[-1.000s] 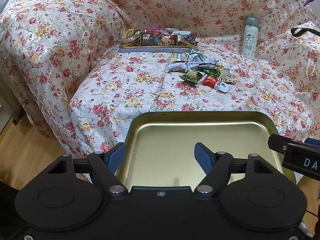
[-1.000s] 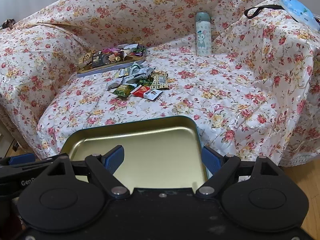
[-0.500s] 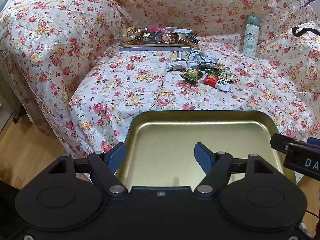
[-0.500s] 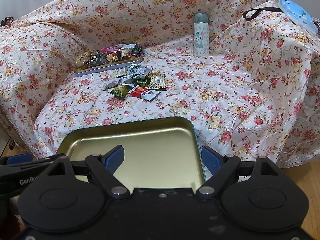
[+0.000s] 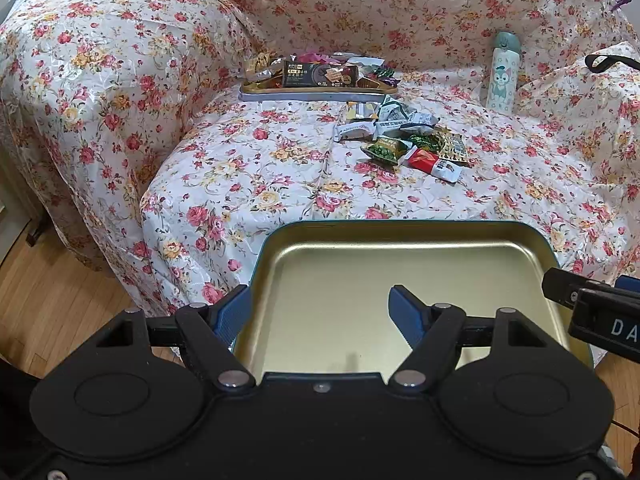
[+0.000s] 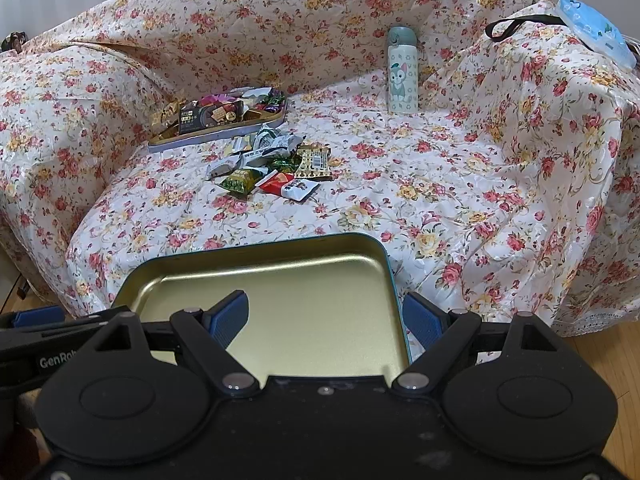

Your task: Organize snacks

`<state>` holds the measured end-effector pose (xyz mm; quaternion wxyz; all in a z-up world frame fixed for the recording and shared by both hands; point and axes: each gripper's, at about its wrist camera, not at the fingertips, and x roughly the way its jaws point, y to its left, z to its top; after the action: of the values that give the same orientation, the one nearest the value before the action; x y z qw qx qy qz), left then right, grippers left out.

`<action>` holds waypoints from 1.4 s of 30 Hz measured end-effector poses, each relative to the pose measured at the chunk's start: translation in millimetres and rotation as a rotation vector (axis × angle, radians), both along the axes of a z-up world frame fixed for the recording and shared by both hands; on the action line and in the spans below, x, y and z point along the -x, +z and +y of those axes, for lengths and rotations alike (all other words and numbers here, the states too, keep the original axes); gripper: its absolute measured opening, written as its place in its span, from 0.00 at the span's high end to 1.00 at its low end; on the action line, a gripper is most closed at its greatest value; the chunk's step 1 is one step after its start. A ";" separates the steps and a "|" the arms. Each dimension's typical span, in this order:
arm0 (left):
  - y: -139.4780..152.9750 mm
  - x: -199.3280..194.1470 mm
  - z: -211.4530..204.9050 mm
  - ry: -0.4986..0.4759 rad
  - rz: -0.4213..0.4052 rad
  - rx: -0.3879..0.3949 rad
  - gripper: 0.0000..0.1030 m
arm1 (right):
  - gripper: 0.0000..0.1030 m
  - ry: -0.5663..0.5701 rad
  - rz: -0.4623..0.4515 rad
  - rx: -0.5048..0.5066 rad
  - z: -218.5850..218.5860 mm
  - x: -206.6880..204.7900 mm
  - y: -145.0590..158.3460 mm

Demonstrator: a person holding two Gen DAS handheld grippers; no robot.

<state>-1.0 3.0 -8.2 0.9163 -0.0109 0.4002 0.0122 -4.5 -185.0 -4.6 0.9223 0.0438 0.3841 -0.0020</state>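
An empty gold tin tray (image 5: 400,240) with a teal rim sits just ahead of both grippers, over the sofa's front edge; it also shows in the right wrist view (image 6: 256,264). My left gripper (image 5: 320,314) is open, its fingers straddling the tray's left wall. My right gripper (image 6: 326,318) is open, straddling the tray's right wall. A pile of loose snack packets (image 5: 404,140) lies mid-seat, and shows in the right wrist view (image 6: 272,168). A second tin (image 5: 318,94) full of snacks sits at the back.
A flower-print cover drapes the sofa (image 5: 248,168). A pale green bottle with a cartoon cat (image 6: 402,76) stands upright at the back right. A black strap and a blue pouch (image 6: 592,28) lie on the right armrest. Wooden floor (image 5: 44,300) is at lower left.
Both views have crept slightly closer to the sofa with the tray; the snacks and bottle have drifted a little. The fingers stay equally spread.
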 end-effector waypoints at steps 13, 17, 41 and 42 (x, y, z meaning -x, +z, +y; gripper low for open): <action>-3.4 1.1 1.0 0.000 0.004 0.000 0.27 | 0.14 0.017 0.000 -0.001 1.1 0.7 -0.2; -3.5 0.5 0.5 0.000 0.007 0.001 0.27 | 0.14 0.023 -0.002 0.002 2.4 1.0 0.1; -0.5 -5.5 1.8 0.001 -0.027 0.014 0.27 | 0.10 0.146 -0.084 0.081 17.8 -8.3 7.0; -0.2 -7.5 0.5 -0.004 -0.036 0.002 0.27 | 0.08 0.154 -0.085 0.069 17.8 -11.7 7.0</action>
<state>6.5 3.5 -8.4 0.9233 -0.0111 0.3837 0.0101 7.2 -167.2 2.4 0.9360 -0.0174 0.3467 0.0575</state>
